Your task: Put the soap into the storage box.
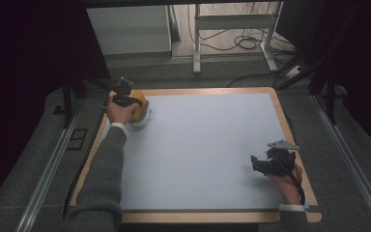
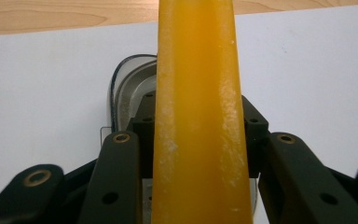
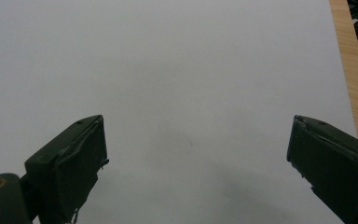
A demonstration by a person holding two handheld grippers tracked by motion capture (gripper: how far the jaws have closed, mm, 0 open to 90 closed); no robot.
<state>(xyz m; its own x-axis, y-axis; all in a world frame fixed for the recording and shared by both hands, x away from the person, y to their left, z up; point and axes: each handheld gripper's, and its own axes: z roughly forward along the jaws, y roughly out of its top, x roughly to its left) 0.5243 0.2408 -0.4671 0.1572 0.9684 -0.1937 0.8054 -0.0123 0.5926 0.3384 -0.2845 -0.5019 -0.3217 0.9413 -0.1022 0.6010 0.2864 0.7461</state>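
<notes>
I can read no text, label, brand, number or sign on anything here, whether from above or along my two grippers.

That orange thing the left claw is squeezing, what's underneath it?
Beneath the orange piece, held in the left gripper, sits a pale, dark-rimmed rounded object on the white mat. Most of that object is covered by the orange piece and the jaws, so I cannot tell what it is.

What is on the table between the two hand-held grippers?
Nothing: in the high view, the white mat is bare between the left hand-held gripper, which is clamped on an orange piece, and the open right hand-held gripper.
</notes>
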